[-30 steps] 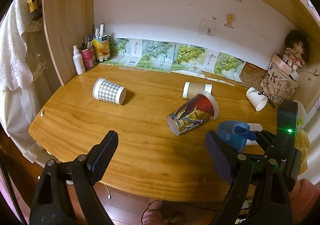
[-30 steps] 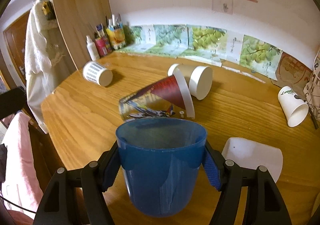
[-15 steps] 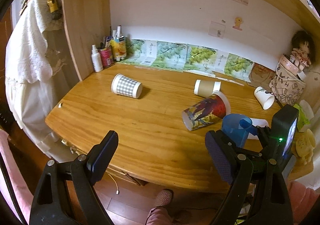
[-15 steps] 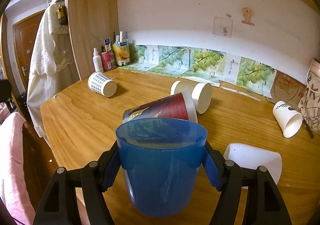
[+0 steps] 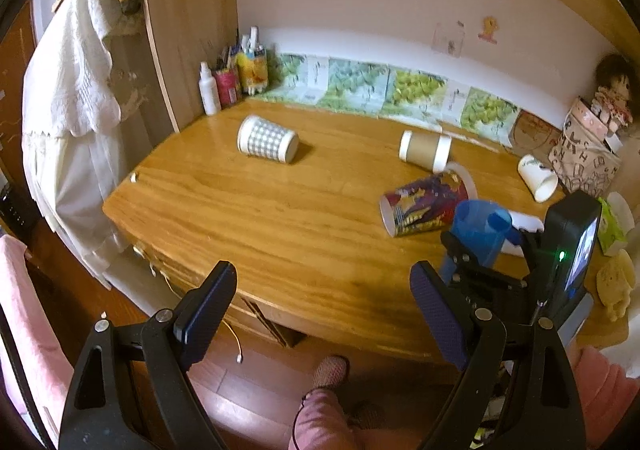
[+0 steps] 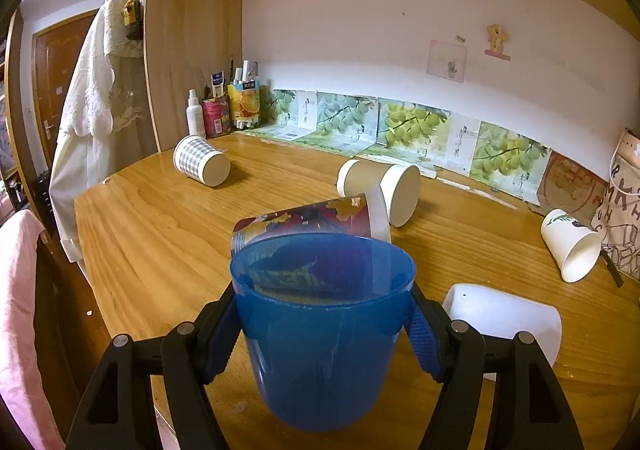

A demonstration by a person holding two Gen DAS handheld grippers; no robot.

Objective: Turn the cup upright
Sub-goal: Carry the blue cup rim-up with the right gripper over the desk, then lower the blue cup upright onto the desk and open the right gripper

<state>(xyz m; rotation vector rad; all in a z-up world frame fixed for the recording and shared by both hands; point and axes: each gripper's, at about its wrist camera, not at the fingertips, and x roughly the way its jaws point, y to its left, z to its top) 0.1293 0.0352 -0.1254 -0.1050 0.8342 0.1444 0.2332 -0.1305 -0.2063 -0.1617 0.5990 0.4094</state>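
Blue plastic cup (image 6: pixel 320 334) held mouth-up above the wooden desk (image 6: pixel 160 234).
Right gripper (image 6: pixel 322 326) pinches its sides; left gripper (image 5: pixel 320 302) hangs spread wide, holding nothing, off the desk's front edge.

Wooden desk (image 5: pixel 248 210) in alcove, white wall (image 6: pixel 360 50), brown door (image 6: pixel 60 82), reddish wood floor (image 5: pixel 248 390)

This is a home, probably a bedroom. A wooden bench (image 6: pixel 168 234) stands under a shelf, a white garment (image 6: pixel 96 98) hangs beside it, a doll (image 5: pixel 612 90) sits in a bag, and stickers (image 6: pixel 497 37) decorate the wall.
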